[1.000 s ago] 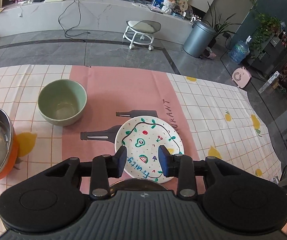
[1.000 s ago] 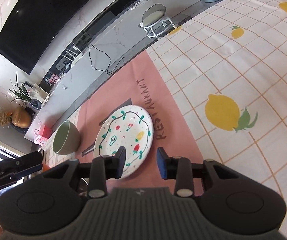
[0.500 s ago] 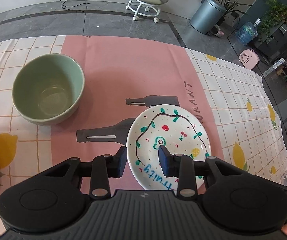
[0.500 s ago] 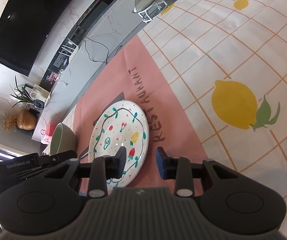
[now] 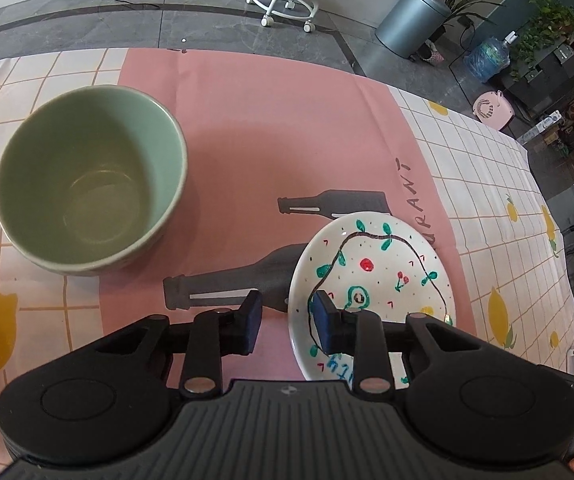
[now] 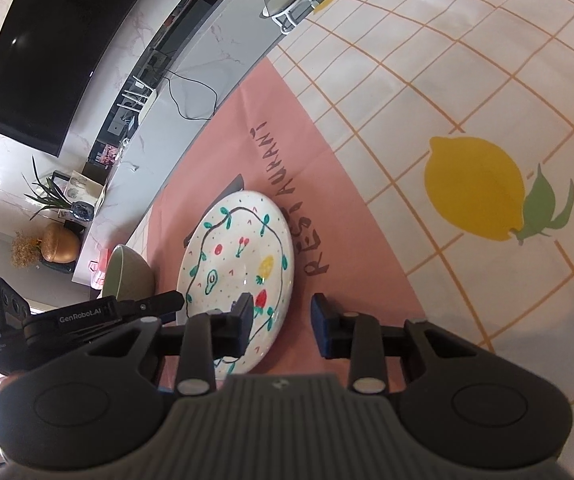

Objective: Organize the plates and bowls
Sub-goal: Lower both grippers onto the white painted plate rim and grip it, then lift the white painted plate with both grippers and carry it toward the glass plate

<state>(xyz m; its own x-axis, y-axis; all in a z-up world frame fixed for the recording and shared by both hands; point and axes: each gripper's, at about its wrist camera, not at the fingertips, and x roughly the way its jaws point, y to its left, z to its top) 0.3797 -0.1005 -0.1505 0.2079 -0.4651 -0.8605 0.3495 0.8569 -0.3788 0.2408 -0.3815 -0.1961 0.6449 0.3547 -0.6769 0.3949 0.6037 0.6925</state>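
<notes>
**2 grippers straddle opposite rims of the painted plate**

A tablecloth (image 5: pixel 467 168) covers the whole table: white with an orange grid and yellow lemons, and a pink middle panel printed with dark bottles and the word RESTAURANT. Everything of the task sits on that pink panel.

The green bowl (image 5: pixel 91 184) stands upright and empty on the panel's left part in the left wrist view, well apart from the plate, with a printed bottle between them. In the right wrist view it shows only as a sliver beyond the left gripper's body.

The painted plate (image 5: pixel 379 276) lies flat on the pink panel, just beside the RESTAURANT lettering. It is white, with a dark looping line, green leaves, a red fruit, cherries, an avocado and blue writing at its near edge.

The left gripper (image 5: pixel 285 320) is over the plate's left rim: one pad hangs over the painted face, the other over the cloth outside the rim. Its jaws have just been closing and stand fairly narrow, but the pads do not press on the rim.

The right gripper (image 6: pixel 282 322) straddles the opposite rim in the same way, one pad over the plate near the strawberry, the other above the pink cloth. Its jaws have also been closing, narrow but still apart, gripping nothing.
</notes>
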